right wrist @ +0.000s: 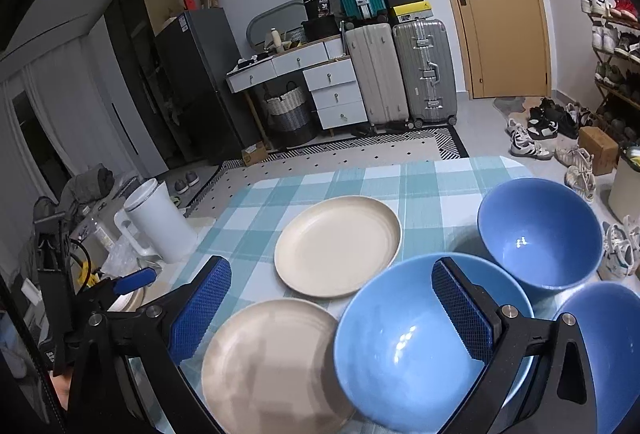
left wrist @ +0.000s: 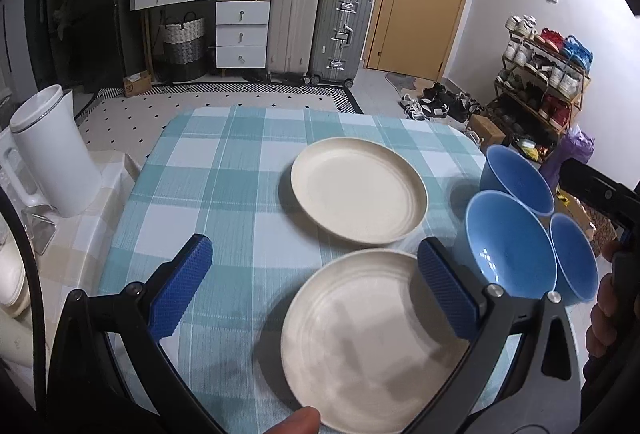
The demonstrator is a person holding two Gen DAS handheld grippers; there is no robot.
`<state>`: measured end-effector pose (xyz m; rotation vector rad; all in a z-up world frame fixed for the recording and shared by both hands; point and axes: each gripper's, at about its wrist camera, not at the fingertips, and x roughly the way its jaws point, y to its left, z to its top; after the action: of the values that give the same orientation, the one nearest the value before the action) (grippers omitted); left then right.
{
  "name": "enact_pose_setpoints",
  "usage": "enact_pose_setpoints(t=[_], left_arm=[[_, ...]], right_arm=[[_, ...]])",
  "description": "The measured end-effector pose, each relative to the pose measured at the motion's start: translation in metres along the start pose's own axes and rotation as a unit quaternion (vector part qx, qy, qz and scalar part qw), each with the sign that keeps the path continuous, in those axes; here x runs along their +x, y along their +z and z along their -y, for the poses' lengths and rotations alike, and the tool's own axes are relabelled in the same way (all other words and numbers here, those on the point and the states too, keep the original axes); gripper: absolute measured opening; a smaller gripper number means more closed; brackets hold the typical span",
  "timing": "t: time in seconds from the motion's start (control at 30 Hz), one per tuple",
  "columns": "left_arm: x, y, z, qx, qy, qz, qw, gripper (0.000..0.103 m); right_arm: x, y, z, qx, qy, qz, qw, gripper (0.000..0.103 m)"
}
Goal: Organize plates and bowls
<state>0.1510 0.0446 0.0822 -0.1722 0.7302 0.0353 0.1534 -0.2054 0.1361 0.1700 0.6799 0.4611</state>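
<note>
Two cream plates and three blue bowls lie on a checked tablecloth. In the left wrist view the near plate (left wrist: pixel 360 338) lies below my open left gripper (left wrist: pixel 316 286), the far plate (left wrist: pixel 358 190) beyond it. The three bowls (left wrist: pixel 510 244) cluster at the right. In the right wrist view my open right gripper (right wrist: pixel 332 306) hovers over the near plate (right wrist: pixel 272 366) and the nearest bowl (right wrist: pixel 416 346). The far plate (right wrist: pixel 338 246) lies ahead. A second bowl (right wrist: pixel 540 234) stands right, a third (right wrist: pixel 608 346) at the right edge. Both grippers are empty.
A white jug (left wrist: pixel 52 150) stands on a side surface left of the table; it also shows in the right wrist view (right wrist: pixel 160 226). The table's far edge (left wrist: pixel 312 110) drops to the floor. Suitcases, drawers and a shoe rack stand far behind.
</note>
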Motion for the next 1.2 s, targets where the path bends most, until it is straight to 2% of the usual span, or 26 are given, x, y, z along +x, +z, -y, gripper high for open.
enact_pose_setpoints(t=[0.3, 0.53, 0.8, 1.2], left_arm=[[0.022, 0.029, -0.009, -0.011, 0.006, -0.001, 0.9999, 0.102], [0.042, 0.04, -0.013, -0.011, 0.015, -0.008, 0.9998, 0.102], [0.074, 0.048, -0.017, -0.014, 0.022, -0.024, 0.9994, 0.102], [0.124, 0.047, -0.027, -0.029, 0.013, -0.058, 0.9978, 0.102]], right_arm=[[0.013, 0.031, 0.027, 0.049, 0.014, 0.001, 0.999, 0.102], [0.031, 0.053, 0.05, 0.067, 0.003, -0.008, 0.998, 0.102], [0.059, 0.061, 0.062, 0.053, -0.01, -0.039, 0.998, 0.102], [0.116, 0.058, 0.063, 0.021, -0.015, -0.114, 0.993, 0.102]])
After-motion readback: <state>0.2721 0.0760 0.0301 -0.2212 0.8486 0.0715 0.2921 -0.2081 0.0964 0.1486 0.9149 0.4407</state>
